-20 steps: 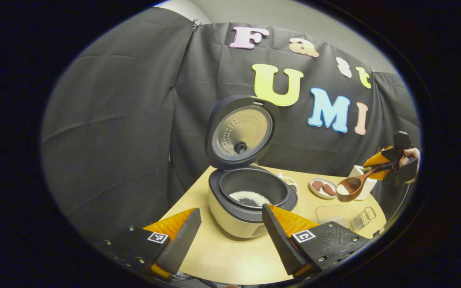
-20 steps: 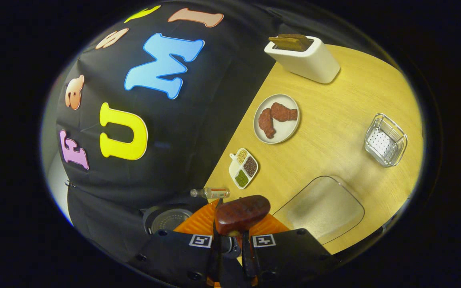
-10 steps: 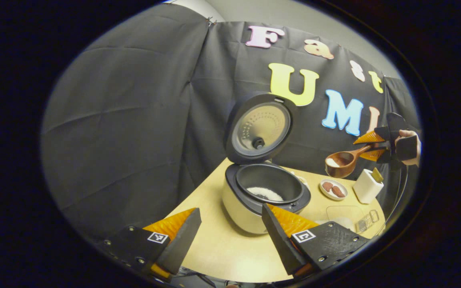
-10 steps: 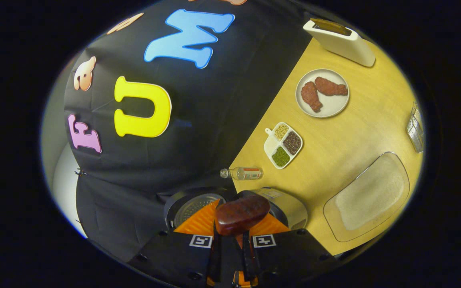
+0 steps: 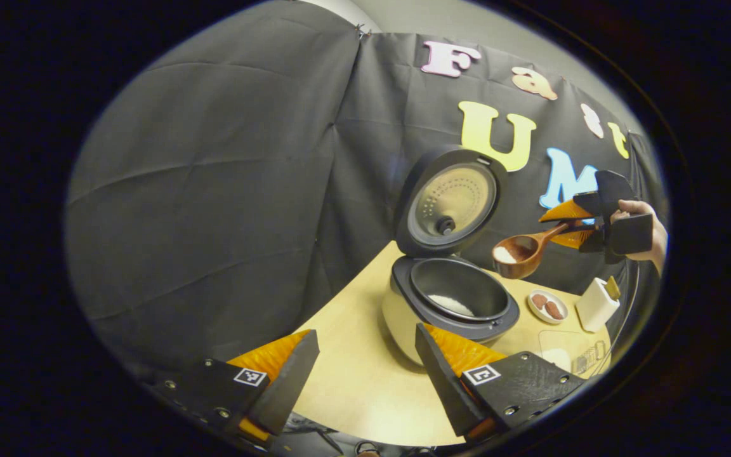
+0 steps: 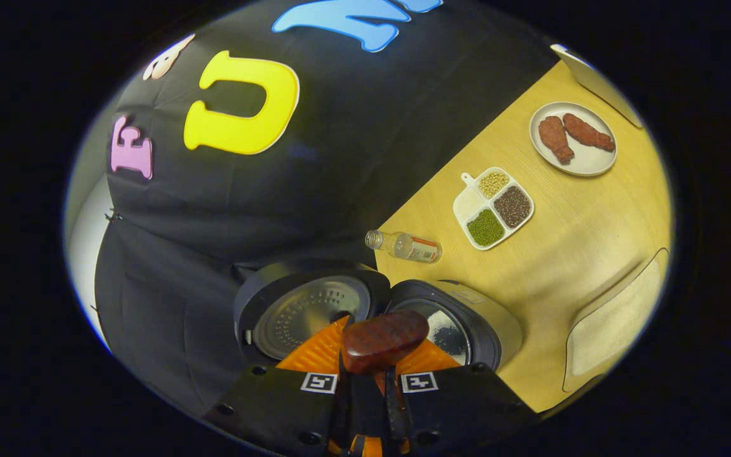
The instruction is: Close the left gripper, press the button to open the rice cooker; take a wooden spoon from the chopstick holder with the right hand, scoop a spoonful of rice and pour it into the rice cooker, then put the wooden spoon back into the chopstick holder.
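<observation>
Overhead, wooden spoon (image 5: 521,252), white rice inside

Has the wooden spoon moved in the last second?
Yes. The wooden spoon has travelled away from the white chopstick holder towards the open rice cooker; it now hangs just beside the pot's rim, carried by the right claw.

The left gripper view looks low across the desk (image 5: 353,381) at the rice cooker (image 5: 451,298); the right gripper view looks down from above onto the same rice cooker (image 6: 467,320).

Even soft light, sharp focus, strong fisheye bending at edges.
</observation>
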`<state>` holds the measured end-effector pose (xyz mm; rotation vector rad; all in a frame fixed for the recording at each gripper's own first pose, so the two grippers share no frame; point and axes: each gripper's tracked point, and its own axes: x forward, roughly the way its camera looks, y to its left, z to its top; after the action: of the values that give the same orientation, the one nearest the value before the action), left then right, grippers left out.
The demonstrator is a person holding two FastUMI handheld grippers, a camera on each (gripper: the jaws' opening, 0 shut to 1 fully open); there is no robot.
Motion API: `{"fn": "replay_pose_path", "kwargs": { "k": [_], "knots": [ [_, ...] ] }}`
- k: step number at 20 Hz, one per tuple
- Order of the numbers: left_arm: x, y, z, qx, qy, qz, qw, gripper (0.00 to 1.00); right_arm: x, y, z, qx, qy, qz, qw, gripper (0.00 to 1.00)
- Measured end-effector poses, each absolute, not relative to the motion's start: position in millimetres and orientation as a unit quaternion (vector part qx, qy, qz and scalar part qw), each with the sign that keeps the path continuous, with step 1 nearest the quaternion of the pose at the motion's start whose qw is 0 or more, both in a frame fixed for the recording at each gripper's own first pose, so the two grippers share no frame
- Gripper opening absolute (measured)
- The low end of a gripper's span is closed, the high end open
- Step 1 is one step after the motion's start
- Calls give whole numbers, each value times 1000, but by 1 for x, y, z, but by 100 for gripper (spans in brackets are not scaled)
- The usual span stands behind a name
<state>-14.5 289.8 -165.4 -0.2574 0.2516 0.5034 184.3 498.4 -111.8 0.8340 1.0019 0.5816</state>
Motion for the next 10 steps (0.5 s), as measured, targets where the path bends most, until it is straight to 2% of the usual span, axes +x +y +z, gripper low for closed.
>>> {"fn": "replay_pose_path", "kwargs": {
  "k": [4, 5, 6, 9, 10],
  "knots": [
    [-15, 289, -168, -128, 129, 254, 950, 96, 188, 515, -136, 305, 453, 287, 787, 22],
    [-15, 289, -167, -126, 130, 253, 950, 96, 189, 517, -140, 280, 447, 291, 798, 18],
    [-15, 288, -169, -125, 130, 253, 951, 96, 190, 518, -143, 253, 437, 296, 810, 22],
    [-14, 287, -171, -122, 136, 248, 951, 96, 193, 525, -153, 171, 404, 314, 842, 22],
    [-15, 286, -171, -121, 138, 245, 952, 96, 193, 528, -156, 144, 393, 320, 850, 18]
  ]
}}
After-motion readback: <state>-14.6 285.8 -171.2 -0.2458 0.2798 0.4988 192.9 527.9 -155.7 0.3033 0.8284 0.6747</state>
